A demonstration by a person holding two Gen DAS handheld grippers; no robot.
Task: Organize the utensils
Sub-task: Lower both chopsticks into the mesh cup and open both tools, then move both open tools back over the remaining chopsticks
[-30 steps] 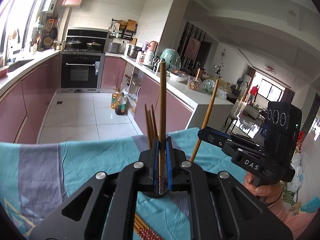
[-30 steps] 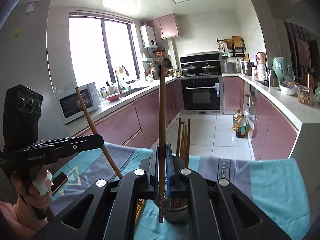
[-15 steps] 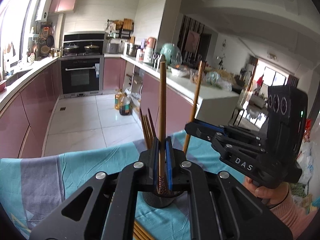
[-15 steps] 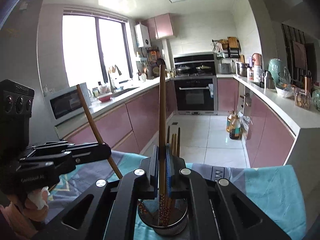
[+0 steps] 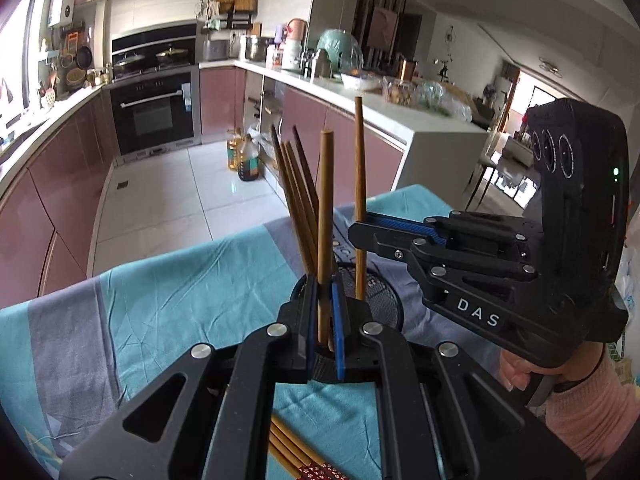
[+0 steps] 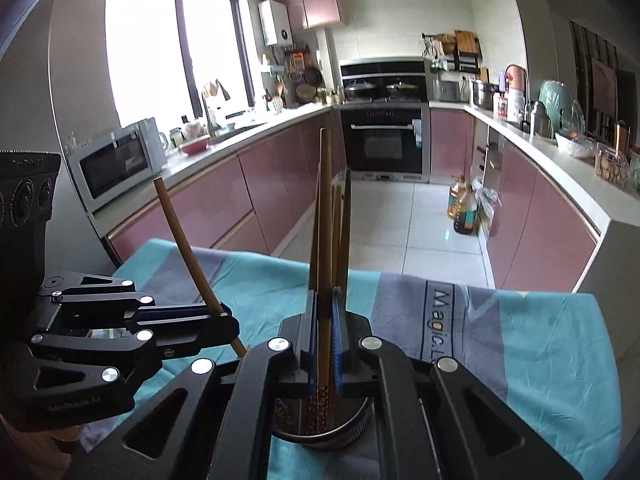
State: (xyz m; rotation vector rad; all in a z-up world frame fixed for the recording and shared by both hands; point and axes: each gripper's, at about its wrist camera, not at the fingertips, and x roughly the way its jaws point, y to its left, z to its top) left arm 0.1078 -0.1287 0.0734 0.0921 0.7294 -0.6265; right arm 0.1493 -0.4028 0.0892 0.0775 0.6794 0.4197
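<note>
Together, two black hand-held grippers are held over a round metal mesh utensil holder [image 6: 328, 438] on a teal and grey tablecloth [image 5: 180, 292]. One long brown wooden chopstick [image 5: 325, 220] is clamped upright in the left gripper [image 5: 324, 320], another wooden chopstick [image 6: 325, 216] in the right gripper [image 6: 325, 344], both lower ends inside the holder among other chopsticks [image 5: 296, 200].

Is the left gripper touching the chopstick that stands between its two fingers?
Touching. In the left wrist view the left gripper is shut on the chopstick: both blue pads press its sides with no gap, and it stands upright over the holder.
</note>
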